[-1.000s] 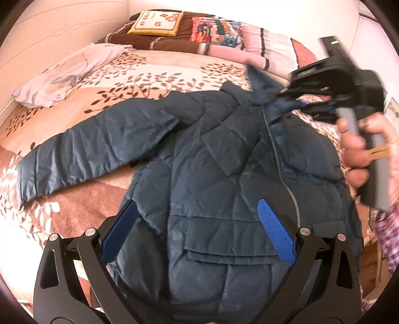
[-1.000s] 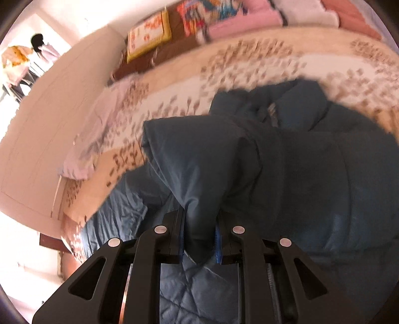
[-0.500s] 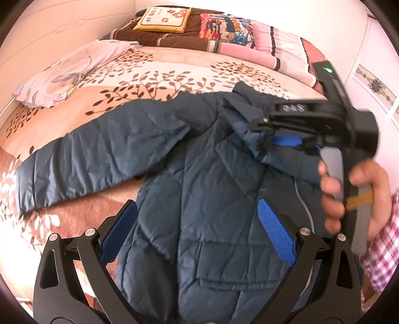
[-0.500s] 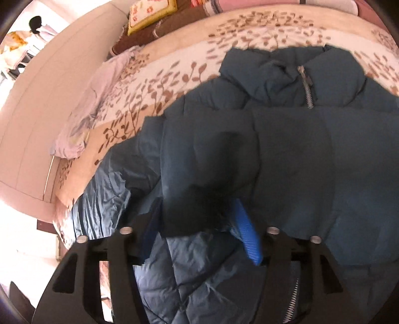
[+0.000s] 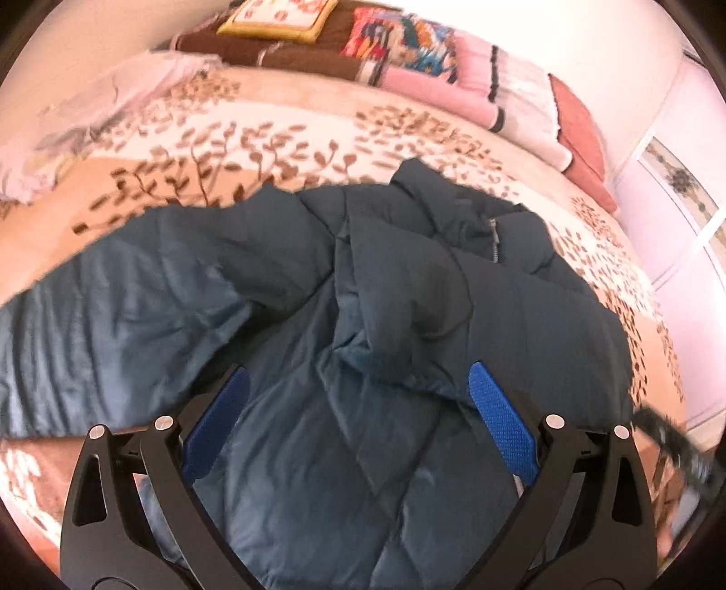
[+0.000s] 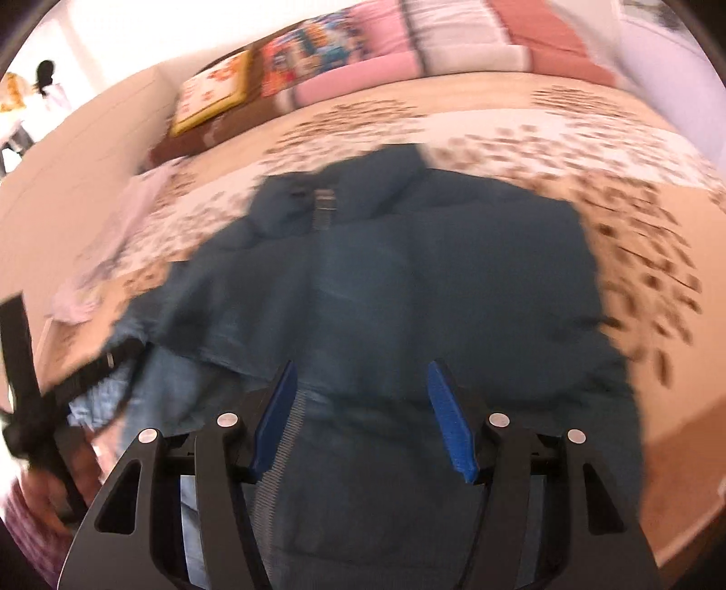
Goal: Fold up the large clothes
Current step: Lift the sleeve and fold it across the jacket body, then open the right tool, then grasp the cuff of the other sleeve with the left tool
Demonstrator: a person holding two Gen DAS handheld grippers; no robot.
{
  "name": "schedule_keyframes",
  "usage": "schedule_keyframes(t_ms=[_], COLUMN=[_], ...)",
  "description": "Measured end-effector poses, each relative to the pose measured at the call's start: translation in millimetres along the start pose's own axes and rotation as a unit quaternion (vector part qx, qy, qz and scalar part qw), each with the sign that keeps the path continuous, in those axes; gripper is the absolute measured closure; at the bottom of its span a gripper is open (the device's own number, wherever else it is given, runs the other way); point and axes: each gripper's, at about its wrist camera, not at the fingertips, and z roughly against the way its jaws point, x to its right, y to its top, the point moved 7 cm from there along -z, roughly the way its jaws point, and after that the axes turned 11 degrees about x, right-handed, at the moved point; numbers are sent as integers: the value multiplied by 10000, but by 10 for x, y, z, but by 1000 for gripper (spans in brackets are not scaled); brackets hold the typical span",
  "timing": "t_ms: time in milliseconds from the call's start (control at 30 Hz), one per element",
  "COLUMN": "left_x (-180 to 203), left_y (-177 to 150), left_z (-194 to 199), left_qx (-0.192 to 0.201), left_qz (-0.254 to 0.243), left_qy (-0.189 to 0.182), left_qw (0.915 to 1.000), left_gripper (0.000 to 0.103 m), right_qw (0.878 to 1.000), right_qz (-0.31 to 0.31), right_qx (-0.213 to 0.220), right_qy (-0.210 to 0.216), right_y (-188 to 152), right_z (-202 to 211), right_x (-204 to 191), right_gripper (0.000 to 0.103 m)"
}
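blue jacket (image 5: 363, 317) sleeve now folded across, right tool (image 6: 363, 417) released.

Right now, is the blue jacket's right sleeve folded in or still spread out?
Folded in. The sleeve lies across the jacket front; the other sleeve is spread out on the bed.

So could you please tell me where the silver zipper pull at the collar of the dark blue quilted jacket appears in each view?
Left wrist view: silver zipper pull, upper right of centre.
Right wrist view: zipper pull, upper left of centre, blurred.
Shared landmark: yellow-bordered floral cushion at the bed's head.
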Motion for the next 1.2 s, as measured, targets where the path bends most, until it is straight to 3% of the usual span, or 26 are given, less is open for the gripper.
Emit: schedule_keyframes(t_ms=[67,133,200,267,400,567,600,633,700,933,1200], left_x=[30,46,54,49,51,61,62,40,-6,-380,-1463], left_y=[0,-41,-111,-139,-121,-142,-132,-117,-84,-200,-477], left_z=[-122,-247,-358,-392,-389,-444,-421,-365,-206,434,1039], left_qx=[-11,-159,-376,-391,-277,-279,-251,-217,-49,277,438], left_qz=[15,-51,-66,-96,-217,-426,-435,-380,-271,-121,960], left_qy=[24,136,179,259,434,624,638,688,669,577,923], left_qw=[10000,9998,9991,9989,9984,9968,9967,9967,9974,9979,9901], left_gripper=[23,56,73,80,82,79,69,49,29,22,20], right_qw=[9997,9993,9986,9981,9972,9976,9978,9979,9977,9971,9969], right_qz=[-35,-101,-203,-268,-358,-268,-205,-94,73,481,692], right_qx=[-15,-100,-128,-165,-255,-265,-262,-250,-239,-294,-364], right_qy=[-233,-359,-472,-530,-612,-577,-576,-595,-625,-504,-97], right_y=[-111,-224,-320,-375,-476,-517,-516,-516,-525,-626,-515], right_z=[85,142,190,199,194,228,240,260,283,317,345], right_x=[249,450,632,737,884,890,860,815,746,446,-65], right_gripper=[43,43,43,43,43,43,43,43,43,43,43])
